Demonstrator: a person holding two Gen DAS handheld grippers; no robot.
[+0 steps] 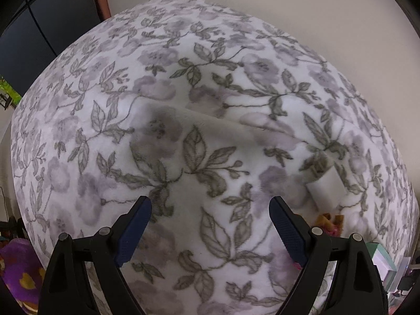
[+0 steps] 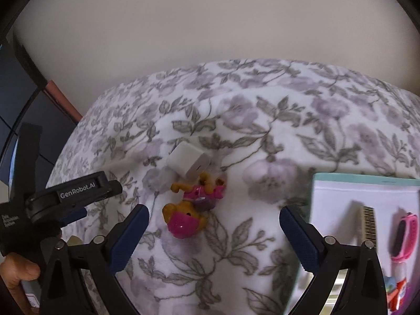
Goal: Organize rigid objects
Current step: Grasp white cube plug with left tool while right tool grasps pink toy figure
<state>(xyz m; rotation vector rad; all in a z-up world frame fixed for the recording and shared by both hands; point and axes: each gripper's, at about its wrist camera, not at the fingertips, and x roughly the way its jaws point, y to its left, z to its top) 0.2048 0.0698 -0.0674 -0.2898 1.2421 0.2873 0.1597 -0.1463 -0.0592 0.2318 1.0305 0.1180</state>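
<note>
A toy dog figure (image 2: 187, 210) in orange with a pink helmet and vest lies on the floral blanket (image 2: 262, 136). A white charger block (image 2: 187, 164) lies just behind it, touching it. My right gripper (image 2: 214, 232) is open and empty, its jaws standing wide just in front of the toy. My left gripper (image 1: 210, 227) is open and empty over bare blanket; the charger (image 1: 328, 187) and part of the toy (image 1: 329, 221) show beyond its right finger. The left gripper's body (image 2: 76, 193) shows at the left of the right wrist view.
A box with a teal rim (image 2: 367, 178) stands at the right on the blanket; it holds a pink watch (image 2: 404, 233), a comb-like item (image 2: 368, 225) and a small tube. The box also shows in the left wrist view (image 1: 384, 262). A wall is behind; dark furniture is at the left.
</note>
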